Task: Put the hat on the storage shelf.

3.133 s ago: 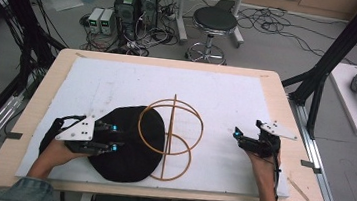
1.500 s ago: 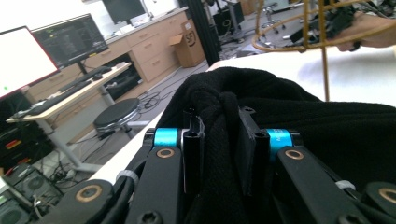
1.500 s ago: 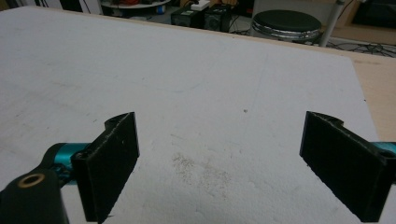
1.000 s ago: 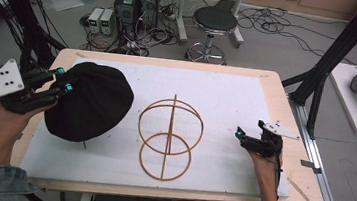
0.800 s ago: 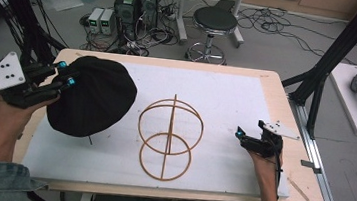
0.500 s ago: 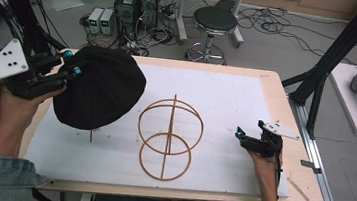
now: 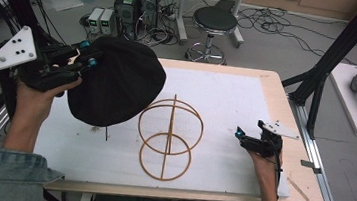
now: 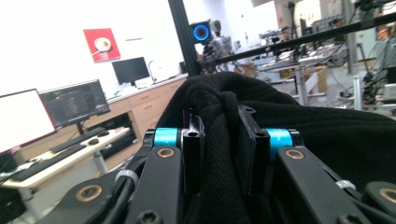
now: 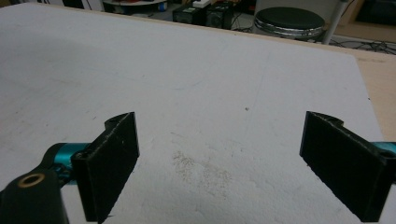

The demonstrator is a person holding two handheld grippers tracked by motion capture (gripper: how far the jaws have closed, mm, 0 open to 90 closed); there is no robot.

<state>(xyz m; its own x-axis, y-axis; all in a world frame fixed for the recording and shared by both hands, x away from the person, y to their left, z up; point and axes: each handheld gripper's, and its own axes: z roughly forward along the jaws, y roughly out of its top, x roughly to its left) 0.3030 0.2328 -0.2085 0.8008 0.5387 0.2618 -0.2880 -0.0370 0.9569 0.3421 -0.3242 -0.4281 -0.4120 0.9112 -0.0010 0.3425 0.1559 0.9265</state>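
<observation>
Black knit hat, soft and floppy, round dome shape, dark ribbed fabric bunched into a fold where it's gripped. Held up in the air over the table's far-left corner, hanging from the left gripper, clear of the white mat. A thin dark thread dangles from its lower edge toward the mat. In the left gripper view the left gripper has both jaws clamped on a thick pleat of the hat, fabric squeezed between the pads and spilling over to the right; lab benches and monitors behind.

Wooden hat stand, two rings with crossed hoops, sits bare mid-mat, well apart from the hat.

Right gripper rests low on the mat near the right edge, jaws spread wide with nothing between them; in the right gripper view the right gripper shows just bare white mat between the pads. A round black stool stands on the floor beyond the table.

Versus 3.1 s ago: the hat lay flat on the mat at front-left, partly under the stand's hoops, left gripper down on it. Now it's lifted, carried back and left, and tilted up more than 0.5 s ago. Stand and right gripper unchanged.
</observation>
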